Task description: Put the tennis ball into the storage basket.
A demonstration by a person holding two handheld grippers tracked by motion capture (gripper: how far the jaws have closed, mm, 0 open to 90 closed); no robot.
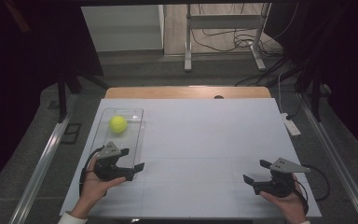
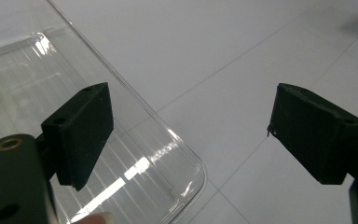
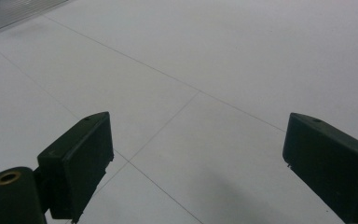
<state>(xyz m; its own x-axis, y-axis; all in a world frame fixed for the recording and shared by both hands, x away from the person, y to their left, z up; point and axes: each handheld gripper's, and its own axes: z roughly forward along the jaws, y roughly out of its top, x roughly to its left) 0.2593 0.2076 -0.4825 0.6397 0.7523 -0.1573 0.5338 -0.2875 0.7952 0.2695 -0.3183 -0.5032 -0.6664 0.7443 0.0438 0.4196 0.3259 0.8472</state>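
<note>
The left hand-held gripper (image 1: 131,159) hovers with jaws apart and empty over the near corner of the clear tray (image 1: 138,122); the yellow ball (image 1: 118,123) sits beyond it, at the tray's far end. Descending here could catch the rim and slide or tip the light tray, setting the ball rolling. The right hand-held gripper (image 1: 256,171), jaws apart, waits over the bare desk (image 1: 205,140).

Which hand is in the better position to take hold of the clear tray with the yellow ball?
Left. The left gripper hangs open at the clear tray's near corner. The right gripper is open far across the table.
</note>
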